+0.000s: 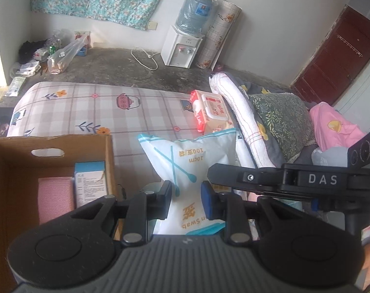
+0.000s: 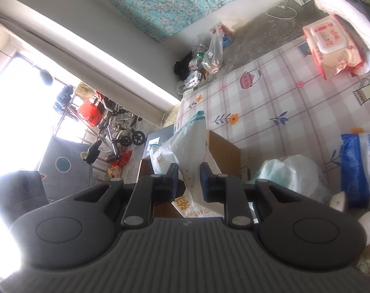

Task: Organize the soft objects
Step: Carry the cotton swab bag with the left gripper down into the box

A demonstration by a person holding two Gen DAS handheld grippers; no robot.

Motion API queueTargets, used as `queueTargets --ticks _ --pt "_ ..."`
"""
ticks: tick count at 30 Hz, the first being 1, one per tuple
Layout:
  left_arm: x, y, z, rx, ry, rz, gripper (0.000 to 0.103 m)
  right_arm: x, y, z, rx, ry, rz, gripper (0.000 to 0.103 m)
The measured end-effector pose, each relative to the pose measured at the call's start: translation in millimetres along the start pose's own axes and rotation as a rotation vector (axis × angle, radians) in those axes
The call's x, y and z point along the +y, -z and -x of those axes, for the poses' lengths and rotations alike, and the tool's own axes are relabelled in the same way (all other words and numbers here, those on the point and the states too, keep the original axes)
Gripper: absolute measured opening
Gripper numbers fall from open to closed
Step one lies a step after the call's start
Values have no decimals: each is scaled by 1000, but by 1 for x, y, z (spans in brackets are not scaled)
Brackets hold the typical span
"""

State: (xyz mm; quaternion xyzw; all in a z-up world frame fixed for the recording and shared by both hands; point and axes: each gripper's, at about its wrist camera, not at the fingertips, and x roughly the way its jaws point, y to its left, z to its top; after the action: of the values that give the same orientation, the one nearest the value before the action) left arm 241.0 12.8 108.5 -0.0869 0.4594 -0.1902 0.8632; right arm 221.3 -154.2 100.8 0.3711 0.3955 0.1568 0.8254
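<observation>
Both grippers hold one white and blue cotton swab bag (image 1: 187, 171). My left gripper (image 1: 186, 196) is shut on its lower part. My right gripper (image 2: 188, 179) is shut on the same bag (image 2: 185, 144), and its black body (image 1: 295, 179) shows at the right of the left wrist view. The bag hangs above the checked mat (image 1: 87, 112), just right of an open cardboard box (image 1: 50, 144) that holds a pink pack (image 1: 55, 199) and a blue and white carton (image 1: 91, 183). A pink wet wipes pack (image 1: 210, 112) lies further back on the mat.
A rolled white towel (image 1: 236, 112), a green leafy pillow (image 1: 282, 119) and pink cloth (image 1: 331, 127) lie at the right. A blue tissue pack (image 2: 358, 168) and a pale plastic bag (image 2: 290, 173) lie on the mat. A water dispenser (image 1: 182, 48) stands by the wall.
</observation>
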Motion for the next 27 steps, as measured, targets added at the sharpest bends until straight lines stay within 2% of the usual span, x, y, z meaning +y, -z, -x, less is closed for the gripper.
queueTargets --ticks 8,13,22,27 --pt "80 22 35 -22 -93 102 26 61 32 -73 127 -54 42 18" --pt "121 31 39 -11 -144 152 26 83 49 -122 198 -66 39 18" --pt "176 40 20 39 -227 179 26 81 59 -199 314 -63 -23 19" --pt "198 35 -1 77 -271 177 27 77 60 -238 349 -47 -54 19"
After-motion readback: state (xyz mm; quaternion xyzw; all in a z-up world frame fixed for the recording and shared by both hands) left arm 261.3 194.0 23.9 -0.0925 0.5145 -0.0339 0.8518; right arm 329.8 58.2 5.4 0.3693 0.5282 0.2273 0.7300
